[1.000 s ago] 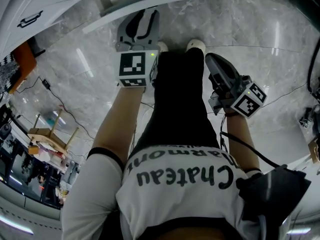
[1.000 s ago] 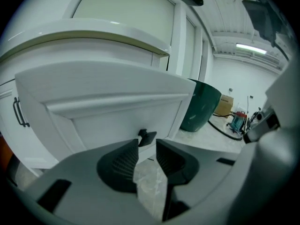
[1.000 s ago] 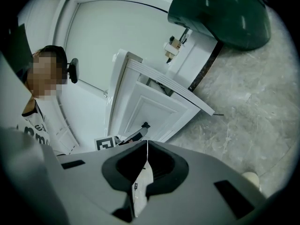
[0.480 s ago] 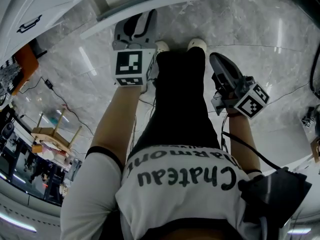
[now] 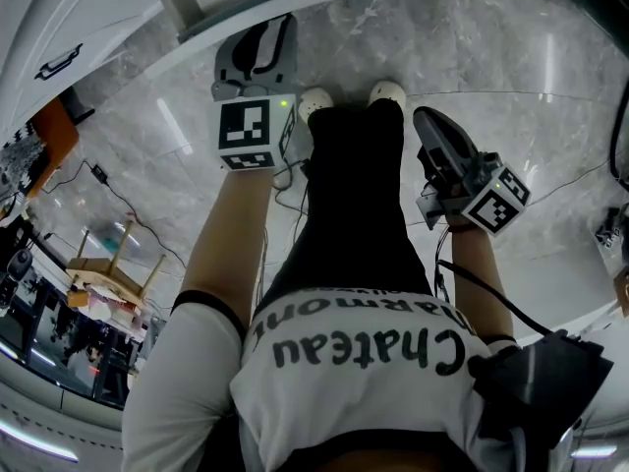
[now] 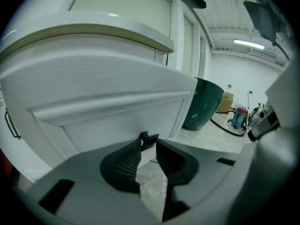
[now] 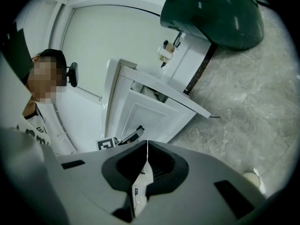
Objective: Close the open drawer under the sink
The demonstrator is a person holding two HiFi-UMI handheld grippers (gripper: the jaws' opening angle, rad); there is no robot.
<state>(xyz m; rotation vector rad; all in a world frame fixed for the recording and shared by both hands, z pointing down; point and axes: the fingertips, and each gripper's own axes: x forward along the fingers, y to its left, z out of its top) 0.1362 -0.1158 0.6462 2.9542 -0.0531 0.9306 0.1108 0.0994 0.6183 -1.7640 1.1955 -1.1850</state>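
While the left gripper (image 6: 149,143) points at the white front of the open drawer (image 6: 112,111), which fills the view just ahead of it, its jaws stand partly apart with nothing clamped between them. A small black piece (image 6: 149,137) shows right at their tips, though I cannot tell whether they touch it. The right gripper (image 7: 147,146) hangs well off to the right of the left one, jaws closed together and empty, with the drawer further ahead of it.
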